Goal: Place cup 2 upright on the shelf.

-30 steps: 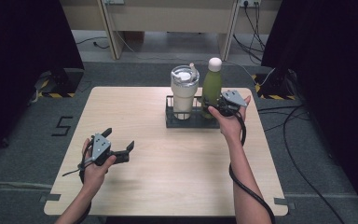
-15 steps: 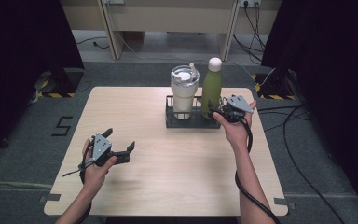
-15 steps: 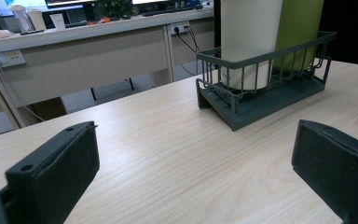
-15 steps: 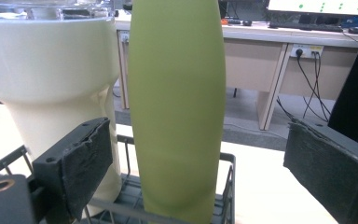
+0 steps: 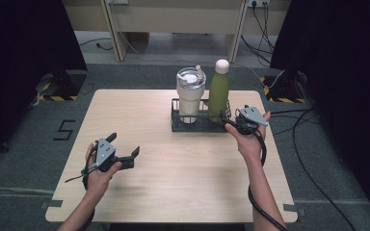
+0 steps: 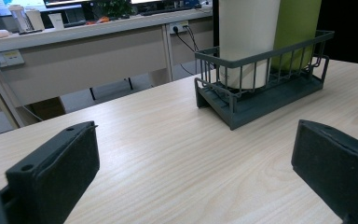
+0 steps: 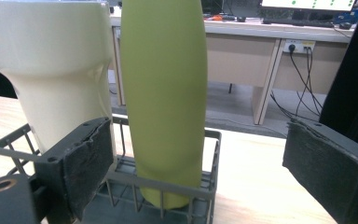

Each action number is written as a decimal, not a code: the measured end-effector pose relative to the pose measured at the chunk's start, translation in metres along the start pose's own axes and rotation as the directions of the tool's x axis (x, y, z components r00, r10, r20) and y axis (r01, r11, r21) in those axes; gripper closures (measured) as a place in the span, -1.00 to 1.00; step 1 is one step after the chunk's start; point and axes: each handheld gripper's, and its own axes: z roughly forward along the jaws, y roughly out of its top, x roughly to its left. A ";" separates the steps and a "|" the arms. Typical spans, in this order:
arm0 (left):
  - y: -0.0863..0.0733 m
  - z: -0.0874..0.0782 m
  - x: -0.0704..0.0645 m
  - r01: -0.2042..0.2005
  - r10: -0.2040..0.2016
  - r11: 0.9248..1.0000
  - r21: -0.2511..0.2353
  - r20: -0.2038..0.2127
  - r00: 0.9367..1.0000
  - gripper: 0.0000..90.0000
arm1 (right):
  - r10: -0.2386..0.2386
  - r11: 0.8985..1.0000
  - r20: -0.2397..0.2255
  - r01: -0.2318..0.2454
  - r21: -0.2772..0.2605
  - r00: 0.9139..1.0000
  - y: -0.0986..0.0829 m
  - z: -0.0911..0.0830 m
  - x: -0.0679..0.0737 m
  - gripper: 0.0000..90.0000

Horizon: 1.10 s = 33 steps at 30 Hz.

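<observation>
Two grippers: a person is holding one in each hand over a pale wood-grain table (image 5: 173, 183).
Right gripper (image 5: 235, 118): jaws spread wide, grasping nothing, pointing at the green bottle (image 5: 218, 94) as if lining up a grab.
Green bottle: smooth, matte, tapering, white-capped; standing upright in a dark wire rack (image 5: 178, 127).
Tumbler (image 5: 190, 96): cream, lidded, sitting beside it.
Left gripper (image 5: 124, 157): released, waiting well apart.

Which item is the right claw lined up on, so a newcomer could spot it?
Look to the far middle of the wooden table for the dark wire rack. Two containers stand in it; yours is the green bottle at the rack's right end: slim with a white cap, unlike the wide cream tumbler.
</observation>
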 end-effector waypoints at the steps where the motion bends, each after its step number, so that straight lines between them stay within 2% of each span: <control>1: 0.000 0.000 0.000 0.001 -0.001 1.000 -0.001 0.000 1.000 -1.00 | 0.002 1.000 0.000 -0.002 -0.001 1.000 -0.001 -0.003 -0.001 -0.80; 12: 0.000 -0.001 -0.001 0.001 -0.001 1.000 -0.004 0.000 1.000 -0.99 | -0.017 1.000 0.016 0.017 0.008 1.000 -0.017 -0.027 -0.007 -0.79; 18: 0.000 -0.001 -0.002 -0.001 0.001 1.000 -0.004 0.004 1.000 -0.99 | 0.004 1.000 0.021 -0.005 0.016 1.000 -0.027 -0.039 -0.012 -0.78; 33: 0.000 -0.002 0.000 -0.001 0.001 1.000 -0.004 -0.002 1.000 -0.99 | 0.014 0.999 0.052 -0.016 0.043 0.999 -0.052 -0.064 -0.023 -0.76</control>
